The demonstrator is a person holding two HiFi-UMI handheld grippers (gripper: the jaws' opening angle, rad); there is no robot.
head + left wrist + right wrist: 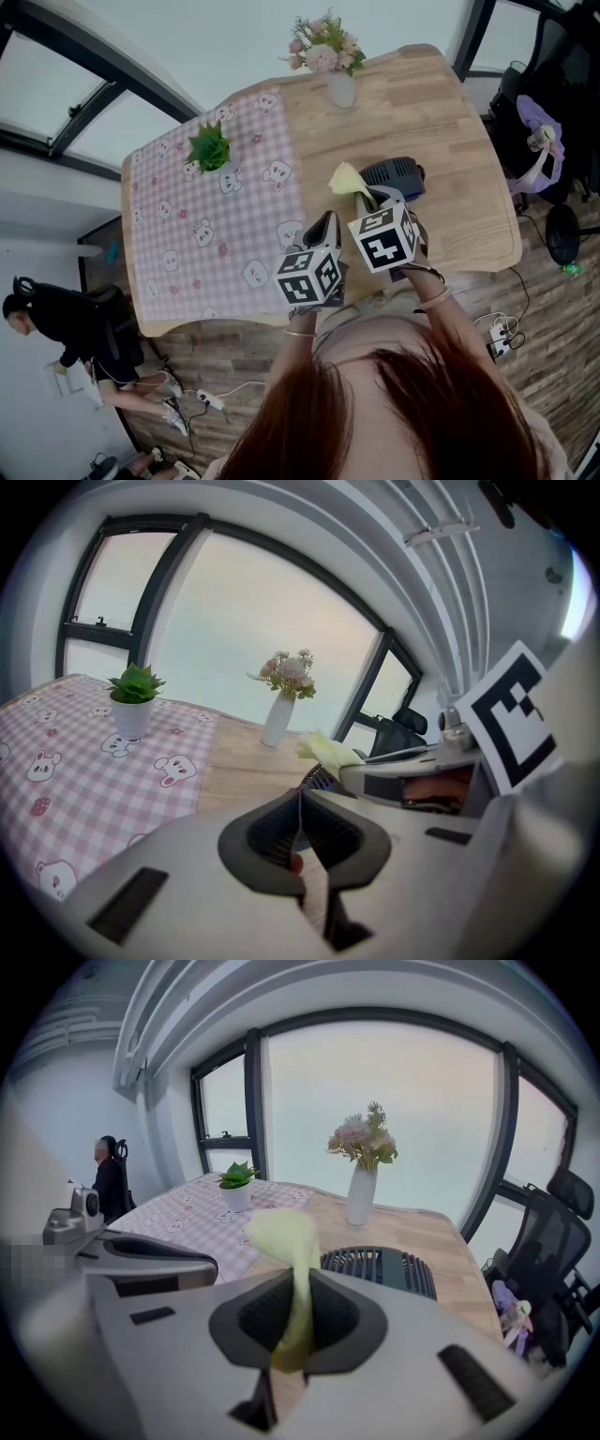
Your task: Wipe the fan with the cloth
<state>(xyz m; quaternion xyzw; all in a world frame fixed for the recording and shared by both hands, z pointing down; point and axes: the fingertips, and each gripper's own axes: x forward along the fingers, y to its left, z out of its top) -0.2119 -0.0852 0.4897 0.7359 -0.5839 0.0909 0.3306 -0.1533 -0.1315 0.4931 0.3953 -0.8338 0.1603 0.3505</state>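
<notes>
- Head view: the yellow cloth (349, 180) is being held up by the right gripper (372, 199), just over the near edge of the dark fan (394, 175). The fan is sitting on the wooden table (459, 131). The left gripper (327, 220) is being held just beside the right one.
- Left gripper view: its jaws are being pressed together, with nothing between them. It could be used to steady the fan.
- Right gripper view: the cloth is being pinched tight, with its loose end sticking up. That end should be brought down and rubbed softly, so the fan is not pushed away.
</notes>
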